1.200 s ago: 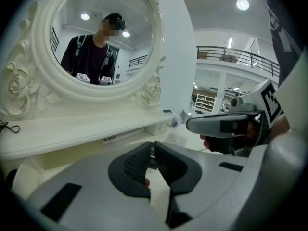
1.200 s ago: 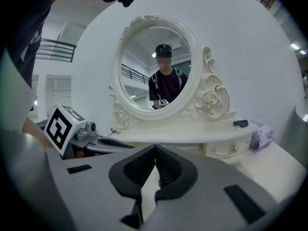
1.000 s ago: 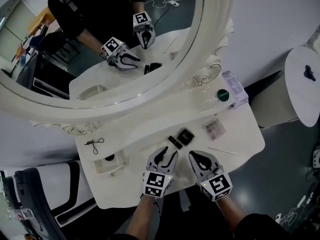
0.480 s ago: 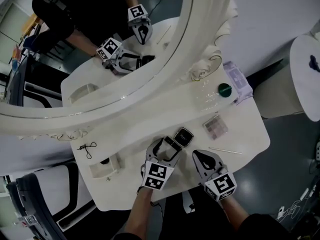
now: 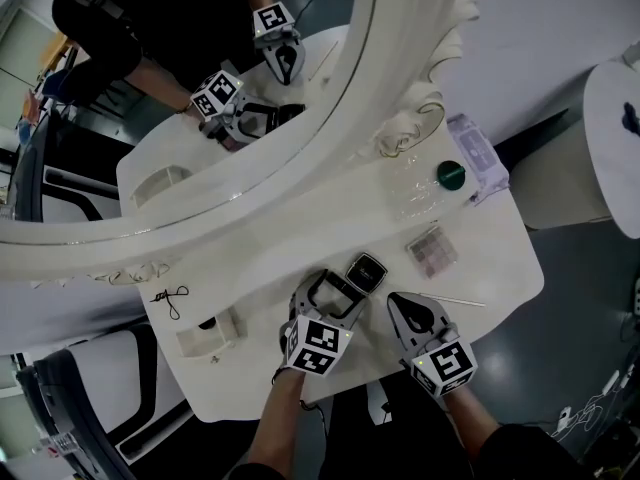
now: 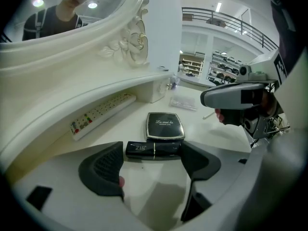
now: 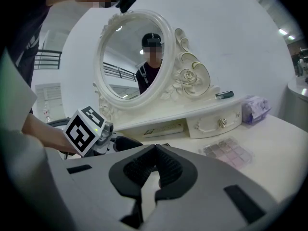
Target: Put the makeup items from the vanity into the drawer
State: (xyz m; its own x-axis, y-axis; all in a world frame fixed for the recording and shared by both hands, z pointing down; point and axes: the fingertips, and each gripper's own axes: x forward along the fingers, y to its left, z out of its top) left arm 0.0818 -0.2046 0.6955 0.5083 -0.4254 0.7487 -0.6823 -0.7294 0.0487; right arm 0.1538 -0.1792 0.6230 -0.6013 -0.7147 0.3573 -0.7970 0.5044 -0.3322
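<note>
White vanity surface [image 5: 300, 223] under an oval mirror [image 5: 150, 118] fills the head view. The left gripper [image 5: 328, 293] is held low over a black lipstick tube [image 5: 338, 284]. Its fingers have just been spread wide and are released, with the tube between them but not pressed. A black compact [image 5: 367, 271] lies just beyond the fingertips. The right gripper [image 5: 398, 306] is held beside it, fingers clenched on nothing, with an eyeshadow palette [image 5: 432, 249] farther ahead.

From the left gripper view, the tube [image 6: 153, 149] is shown lying crosswise, end to end between the fingers [image 6: 103, 167], right against the compact [image 6: 165, 126]. A slip is judged likely if it is squeezed by its ends: the smooth tube could pivot out, or the compact could be shoved away.

From the right gripper view, the small drawer [image 7: 214, 121] beyond the fingers [image 7: 137, 170] is seen closed, so nothing can be dropped in until it is pulled open. A tall white hall with a railed balcony is shown behind.
</note>
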